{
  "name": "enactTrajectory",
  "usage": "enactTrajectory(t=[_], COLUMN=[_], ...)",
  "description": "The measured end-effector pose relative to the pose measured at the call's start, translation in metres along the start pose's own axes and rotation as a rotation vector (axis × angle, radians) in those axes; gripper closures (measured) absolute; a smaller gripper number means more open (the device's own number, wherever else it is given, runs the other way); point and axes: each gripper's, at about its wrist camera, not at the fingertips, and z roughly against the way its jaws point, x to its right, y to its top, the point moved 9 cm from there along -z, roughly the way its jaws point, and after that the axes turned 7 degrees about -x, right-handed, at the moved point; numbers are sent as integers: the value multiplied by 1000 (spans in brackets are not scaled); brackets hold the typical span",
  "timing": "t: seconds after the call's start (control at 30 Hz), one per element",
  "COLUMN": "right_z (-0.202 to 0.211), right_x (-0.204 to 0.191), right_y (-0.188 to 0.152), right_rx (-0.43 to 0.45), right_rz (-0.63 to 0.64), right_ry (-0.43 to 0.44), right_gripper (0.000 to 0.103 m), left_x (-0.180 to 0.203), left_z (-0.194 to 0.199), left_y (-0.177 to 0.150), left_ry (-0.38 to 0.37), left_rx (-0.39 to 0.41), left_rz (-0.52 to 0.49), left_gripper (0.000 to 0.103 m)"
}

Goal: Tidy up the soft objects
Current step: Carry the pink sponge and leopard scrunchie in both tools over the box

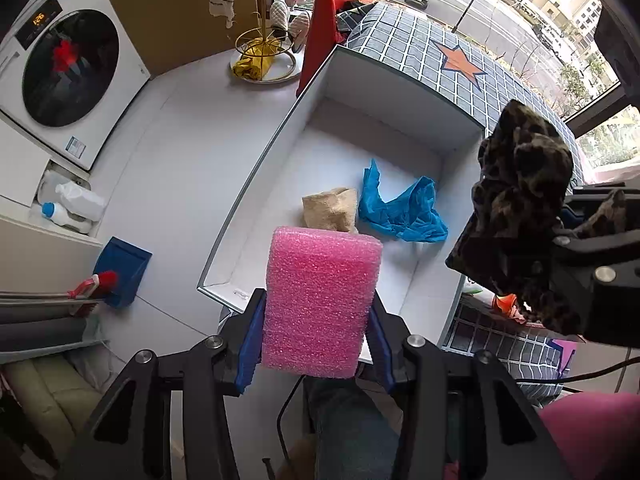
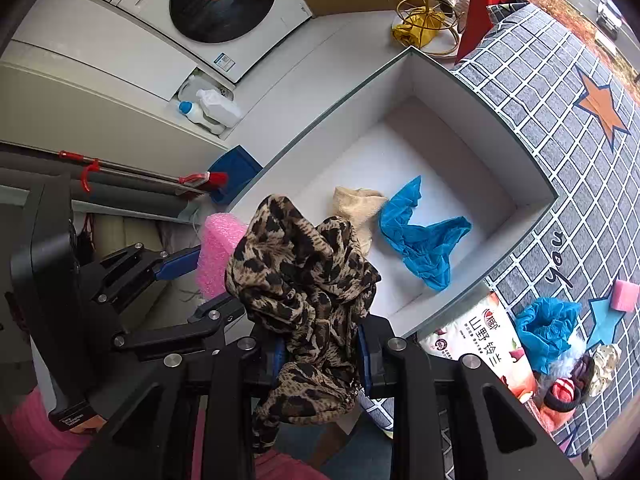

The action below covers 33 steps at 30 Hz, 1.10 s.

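My left gripper (image 1: 316, 336) is shut on a pink foam block (image 1: 320, 300), held above the near edge of a white box (image 1: 256, 168). The block also shows in the right wrist view (image 2: 218, 254). My right gripper (image 2: 320, 354) is shut on a leopard-print cloth (image 2: 308, 280), held over the box's near rim; the cloth also shows at the right of the left wrist view (image 1: 520, 208). Inside the box lie a blue crumpled cloth (image 1: 404, 208) and a beige cloth (image 1: 332, 208), also in the right wrist view (image 2: 424, 236) (image 2: 360, 204).
A checked mat with an orange star (image 2: 600, 108) lies beside the box. On it are a printed bag (image 2: 484, 336), a blue cloth (image 2: 548, 328), a small pink block (image 2: 626, 296) and a few small soft items (image 2: 580, 380). A washing machine (image 1: 68, 68), gold rack (image 1: 264, 48) and blue dustpan (image 1: 124, 268) stand left.
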Motion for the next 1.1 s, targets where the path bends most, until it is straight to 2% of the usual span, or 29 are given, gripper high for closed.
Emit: enactTrajectory(t=[0.93, 1.1], right_z=[0, -3], right_x=[9, 14], right_y=[-1, 3], right_rx=[16, 27], right_rz=[-22, -27], right_ry=[-9, -14], right_gripper=[74, 74], left_x=[2, 0], left_z=[-6, -14], left_y=[1, 2], left_ry=[10, 12], left_rx=[-13, -41], left_rz=[-4, 9], left_gripper=[53, 53])
